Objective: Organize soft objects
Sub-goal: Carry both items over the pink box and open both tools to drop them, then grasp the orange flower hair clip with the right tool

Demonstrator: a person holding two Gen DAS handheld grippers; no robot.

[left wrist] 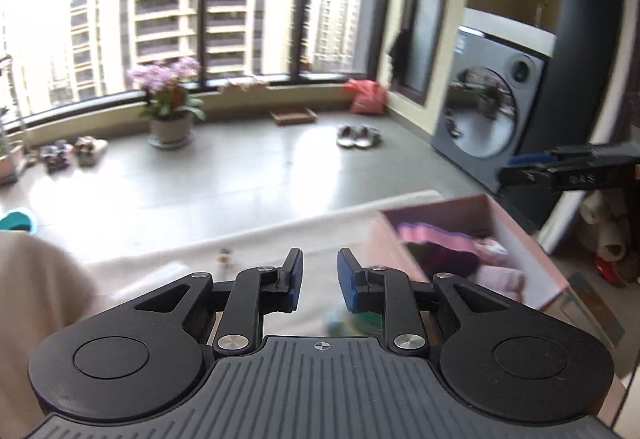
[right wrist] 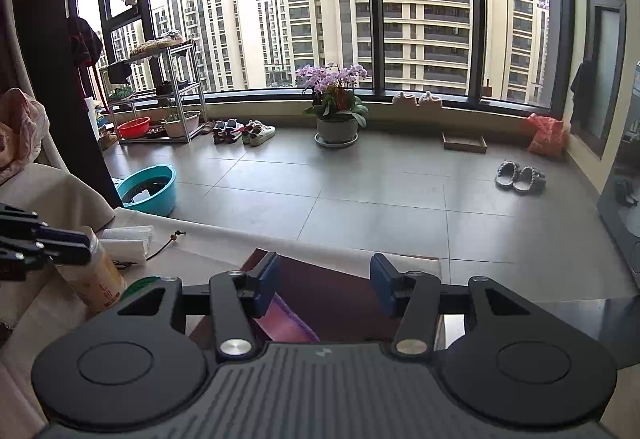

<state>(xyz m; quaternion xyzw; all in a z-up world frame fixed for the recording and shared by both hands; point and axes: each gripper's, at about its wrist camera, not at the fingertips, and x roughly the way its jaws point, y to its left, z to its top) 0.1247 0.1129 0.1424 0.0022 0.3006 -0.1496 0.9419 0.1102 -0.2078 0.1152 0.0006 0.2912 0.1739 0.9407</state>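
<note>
Left gripper (left wrist: 319, 271) hangs over the cream-covered table (left wrist: 256, 239), jaws a narrow gap apart, nothing between the blue pads (left wrist: 346, 279). The left wrist view is motion-blurred. Just right of it sits the pink box (left wrist: 516, 235), open-topped, near the table's right edge. Inside lie soft folded items: a pink-and-purple cloth (left wrist: 432, 233), a dark purple piece (left wrist: 448, 259) and a pale pink piece (left wrist: 502, 279), all packed close together; exact borders are blurred.

Right gripper (right wrist: 325, 281) sits above the box (right wrist: 328, 291), jaws about half open, not clamping anything. The pink-and-purple cloth (right wrist: 286, 323) lies below, by the left pad; whether it touches the pad is unclear. In the left wrist view the right gripper (left wrist: 520, 169) shows at the right edge, above the box's far corner.

In the right wrist view the left gripper (right wrist: 82, 245) appears at the left edge, tips just in front of a cream bottle (right wrist: 94, 279) that stands upright on the table. Folded white cloths (right wrist: 130, 241) lie beyond the bottle, and a thin cord (right wrist: 164, 247) beside them.

Background: tiled floor, potted orchid (right wrist: 336, 99), teal basin (right wrist: 150, 189), grey slippers (right wrist: 520, 177).
</note>
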